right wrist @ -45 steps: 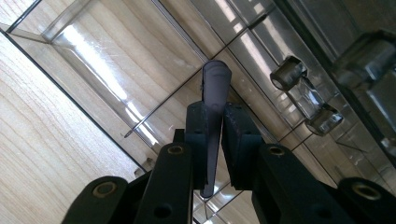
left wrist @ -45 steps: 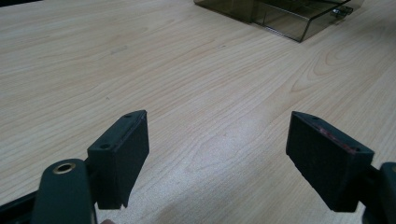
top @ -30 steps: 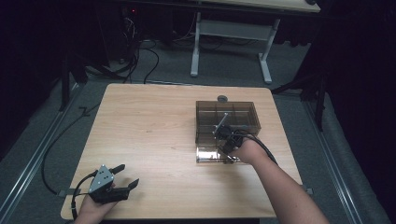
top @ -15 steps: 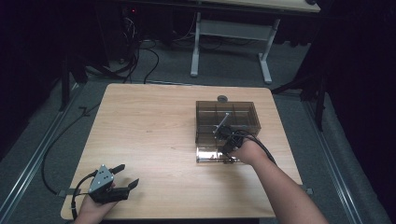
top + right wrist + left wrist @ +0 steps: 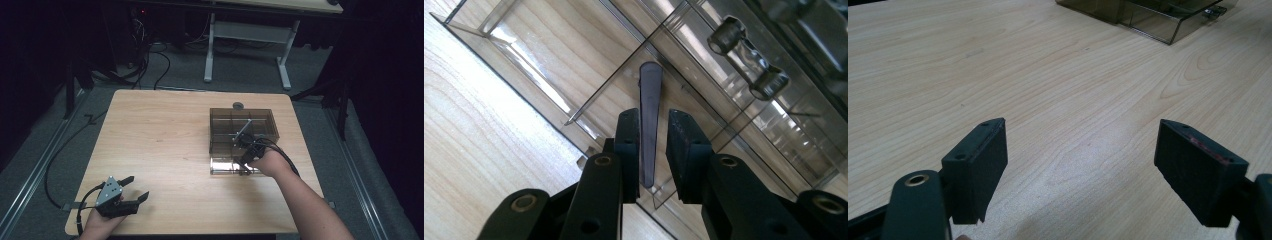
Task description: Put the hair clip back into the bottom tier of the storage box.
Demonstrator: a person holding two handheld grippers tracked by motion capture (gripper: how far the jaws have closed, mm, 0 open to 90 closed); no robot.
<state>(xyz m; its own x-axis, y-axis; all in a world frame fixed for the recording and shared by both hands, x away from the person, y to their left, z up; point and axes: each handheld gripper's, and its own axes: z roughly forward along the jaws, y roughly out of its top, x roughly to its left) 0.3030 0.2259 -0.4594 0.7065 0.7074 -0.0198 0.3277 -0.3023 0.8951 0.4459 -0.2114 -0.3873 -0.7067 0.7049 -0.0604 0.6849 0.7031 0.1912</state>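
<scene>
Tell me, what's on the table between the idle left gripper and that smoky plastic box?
Nothing: bare wooden table lies between the left gripper and the plastic box, as the high view shows.

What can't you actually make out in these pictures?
- Whether the right claw truly pinches the thin dark strip: right gripper view leaves a gap on one side.
- Contents of the smoky plastic box: too small in the high view.
- Small round thing behind the box: too small.

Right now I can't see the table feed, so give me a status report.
Left gripper open, idle at the table's near left corner. Right gripper at the clear box, jaws nearly shut around its drawer tab. Nothing in the way.
</scene>
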